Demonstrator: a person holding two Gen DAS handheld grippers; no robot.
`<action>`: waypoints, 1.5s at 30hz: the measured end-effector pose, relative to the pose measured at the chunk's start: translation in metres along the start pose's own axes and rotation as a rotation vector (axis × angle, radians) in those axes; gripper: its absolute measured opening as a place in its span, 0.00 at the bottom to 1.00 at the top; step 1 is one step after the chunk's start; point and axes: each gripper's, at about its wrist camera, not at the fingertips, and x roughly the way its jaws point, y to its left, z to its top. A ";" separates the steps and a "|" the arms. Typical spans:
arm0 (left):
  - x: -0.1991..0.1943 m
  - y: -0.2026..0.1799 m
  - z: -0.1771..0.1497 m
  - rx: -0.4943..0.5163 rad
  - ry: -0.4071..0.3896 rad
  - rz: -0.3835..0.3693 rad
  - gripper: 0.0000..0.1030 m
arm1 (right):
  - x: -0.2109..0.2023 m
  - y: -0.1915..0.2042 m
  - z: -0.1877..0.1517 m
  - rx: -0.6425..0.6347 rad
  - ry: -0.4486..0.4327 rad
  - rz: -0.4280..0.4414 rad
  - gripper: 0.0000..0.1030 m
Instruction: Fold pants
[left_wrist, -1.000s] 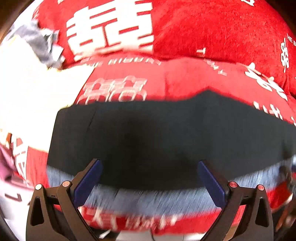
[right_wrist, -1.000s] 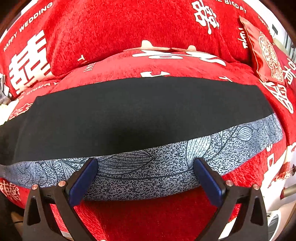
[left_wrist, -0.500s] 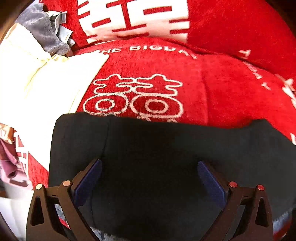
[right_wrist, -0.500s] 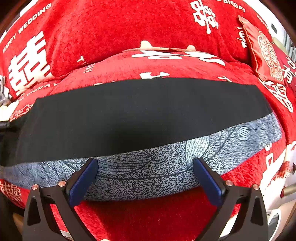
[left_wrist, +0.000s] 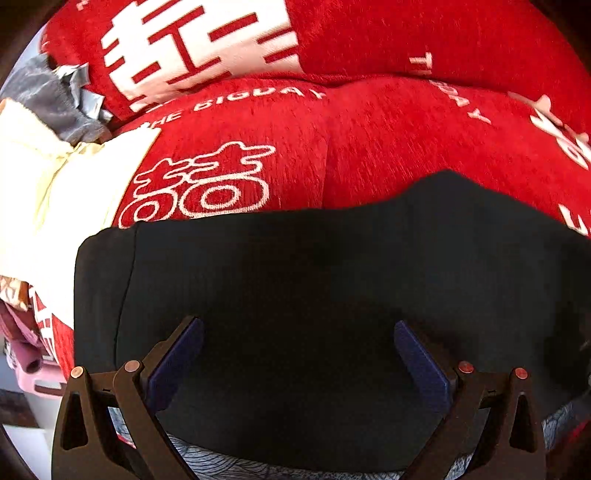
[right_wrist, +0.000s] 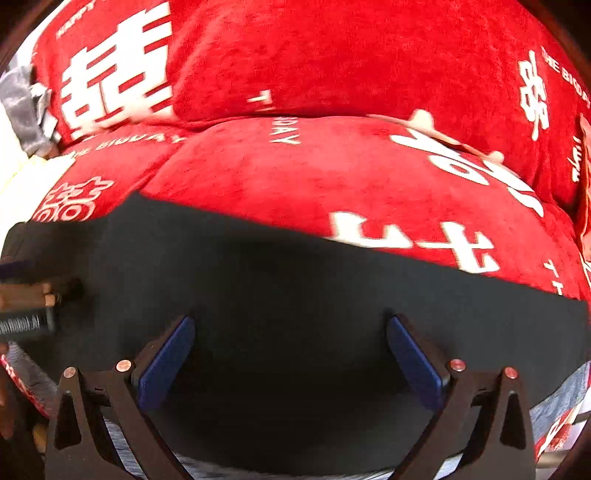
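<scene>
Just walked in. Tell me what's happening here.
A person with a gripper in each hand is folding dark pants on a red sofa cover. The left gripper and the right gripper are both open over the dark fabric, gripping nothing. A grey patterned strip shows along the near edge.

Pants (left_wrist: 295, 295) hem below frame edge

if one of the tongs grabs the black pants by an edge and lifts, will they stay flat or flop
Probably flop: the black pants follow the red sofa cover's bulges, and their far edge waves. They look thin, so likely light. The plush cover may drag if they're pushed. Both the left tongs and right tongs are open above them.
</scene>
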 end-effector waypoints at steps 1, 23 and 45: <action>0.000 0.000 0.001 -0.009 0.006 0.001 1.00 | 0.001 -0.020 0.001 0.036 0.005 -0.019 1.00; -0.065 -0.181 -0.050 0.262 -0.021 -0.157 1.00 | -0.055 -0.149 -0.075 0.216 -0.042 -0.028 1.00; -0.075 -0.288 -0.026 0.233 0.062 -0.229 1.00 | -0.058 -0.278 -0.147 0.629 -0.130 -0.057 1.00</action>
